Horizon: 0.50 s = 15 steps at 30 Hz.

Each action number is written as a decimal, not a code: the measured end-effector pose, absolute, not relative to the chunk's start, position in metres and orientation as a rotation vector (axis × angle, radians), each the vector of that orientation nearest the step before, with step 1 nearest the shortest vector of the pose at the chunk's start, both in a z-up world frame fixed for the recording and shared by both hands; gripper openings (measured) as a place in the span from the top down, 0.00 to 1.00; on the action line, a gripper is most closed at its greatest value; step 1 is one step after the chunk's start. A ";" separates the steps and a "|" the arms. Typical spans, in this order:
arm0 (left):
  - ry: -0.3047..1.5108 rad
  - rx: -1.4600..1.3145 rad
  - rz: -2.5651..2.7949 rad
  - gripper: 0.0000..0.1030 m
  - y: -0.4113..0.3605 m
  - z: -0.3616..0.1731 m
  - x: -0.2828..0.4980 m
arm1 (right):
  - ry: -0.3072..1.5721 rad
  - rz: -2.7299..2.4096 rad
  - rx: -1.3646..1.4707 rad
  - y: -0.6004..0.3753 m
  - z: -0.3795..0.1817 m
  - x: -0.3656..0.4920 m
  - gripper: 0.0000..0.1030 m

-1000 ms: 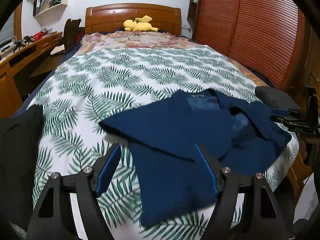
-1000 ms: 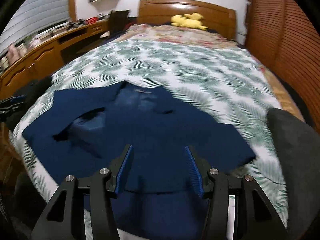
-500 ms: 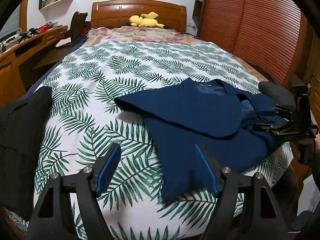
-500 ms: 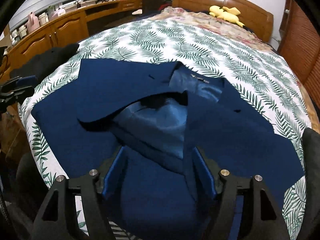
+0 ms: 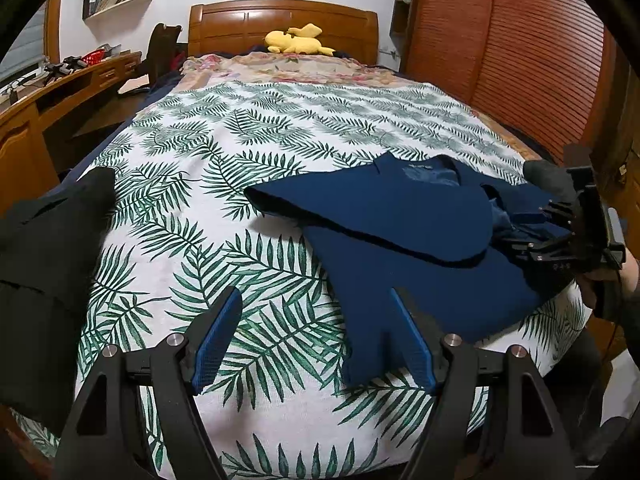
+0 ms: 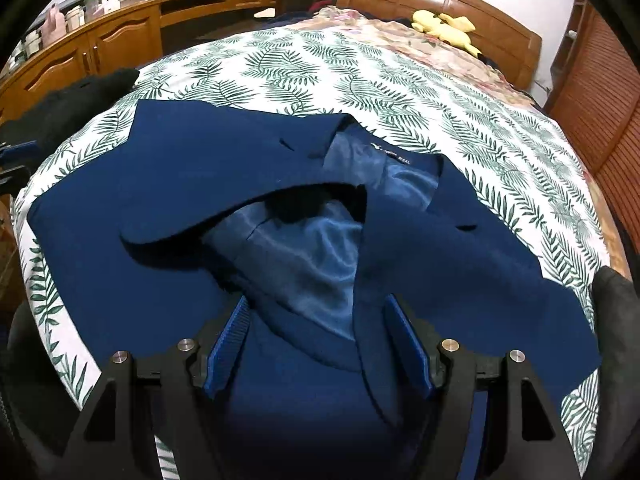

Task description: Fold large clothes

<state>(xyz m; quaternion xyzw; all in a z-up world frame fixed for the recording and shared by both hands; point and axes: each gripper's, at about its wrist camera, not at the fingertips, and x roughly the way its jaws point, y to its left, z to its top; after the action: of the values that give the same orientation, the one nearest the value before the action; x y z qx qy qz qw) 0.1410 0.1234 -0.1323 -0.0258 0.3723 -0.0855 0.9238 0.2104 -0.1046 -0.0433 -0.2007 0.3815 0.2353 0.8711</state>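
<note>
Black garment (image 5: 44, 264) lay bunched at the left edge of the bed (image 5: 280, 128), on the leaf-print sheet (image 5: 192, 216). Wooden table (image 5: 60, 92) ran along the wall left of the bed, clutter on top too small to identify. Left tongs (image 5: 316, 340) hovered low over the sheet near the foot of the bed, blue pads spread apart, nothing between them; one jacket sleeve end lay just beside the right pad. Navy jacket (image 5: 400, 236) sat on the near right part of the bed, collar toward the headboard (image 5: 284, 20), front up, one sleeve reaching out left across the sheet. Yellow plush toy (image 5: 298, 40) lay by the headboard, well apart from the jacket. Right tongs (image 5: 560, 228) appeared at the far right of the left view, at the jacket's right edge, held by a hand (image 5: 612, 276).

In the right view, the black garment (image 6: 76, 100) was at the upper left and the left tongs barely showed at the left rim. The jacket (image 6: 200, 208) filled the middle, left front panel curled back and showing the shiny blue lining (image 6: 316, 256), neck label visible but unreadable. Right tongs (image 6: 318, 344) sat over the jacket's lower front, pads apart, with the cloth lying between them, not pinched. Dark gray item (image 6: 616, 320) lay at the right edge, touching the jacket's right sleeve.
</note>
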 end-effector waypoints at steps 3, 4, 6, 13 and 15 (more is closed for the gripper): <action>0.760 -0.058 -0.170 0.27 0.125 -0.131 0.139 | 0.782 0.519 -0.411 -0.105 -0.041 0.214 0.50; 0.759 -0.058 -0.168 0.27 0.126 -0.131 0.139 | 0.780 0.535 -0.409 -0.104 -0.039 0.215 0.60; 0.758 -0.056 -0.164 0.27 0.127 -0.131 0.138 | 0.752 0.541 -0.424 -0.102 -0.034 0.216 0.80; 0.757 -0.058 -0.156 0.27 0.127 -0.130 0.138 | 0.656 0.515 -0.455 -0.100 -0.007 0.236 0.96; 0.759 -0.056 -0.157 0.27 0.127 -0.130 0.138 | 0.643 0.507 -0.466 -0.096 0.000 0.250 0.96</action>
<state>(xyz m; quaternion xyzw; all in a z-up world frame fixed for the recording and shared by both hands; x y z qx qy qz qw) 0.1382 0.1266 -0.1298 -0.0272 0.3699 -0.0765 0.9255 0.2504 -0.0956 0.0000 -0.2246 0.3099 0.2441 0.8910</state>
